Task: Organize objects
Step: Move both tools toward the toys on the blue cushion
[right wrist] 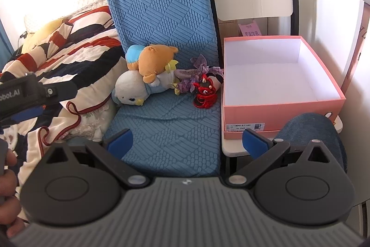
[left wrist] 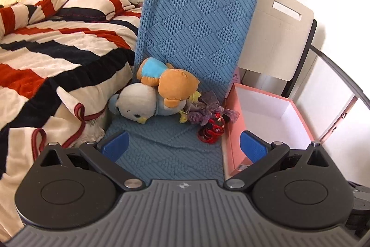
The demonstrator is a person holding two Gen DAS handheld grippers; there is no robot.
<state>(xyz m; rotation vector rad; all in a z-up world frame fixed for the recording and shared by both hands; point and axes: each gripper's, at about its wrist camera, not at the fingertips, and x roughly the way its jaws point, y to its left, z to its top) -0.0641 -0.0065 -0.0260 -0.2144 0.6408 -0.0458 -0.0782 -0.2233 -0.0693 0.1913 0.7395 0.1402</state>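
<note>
Plush toys [right wrist: 145, 75] piled on blue seat, pink box [right wrist: 277, 85] open

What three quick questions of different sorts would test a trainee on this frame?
1. True or false: the pink box already holds a toy.
2. Multiple choice: the orange bear plush lies (A) on top of the grey bird plush, (B) inside the box, (C) on the striped blanket.
3. Short answer: which toy on the blue chair lies nearest the box?

Key
1. False: only its bare white inside shows.
2. A.
3. The shiny red toy, beside the purple ribbon bundle. The left gripper and right gripper both have their jaws open, holding nothing.
</note>
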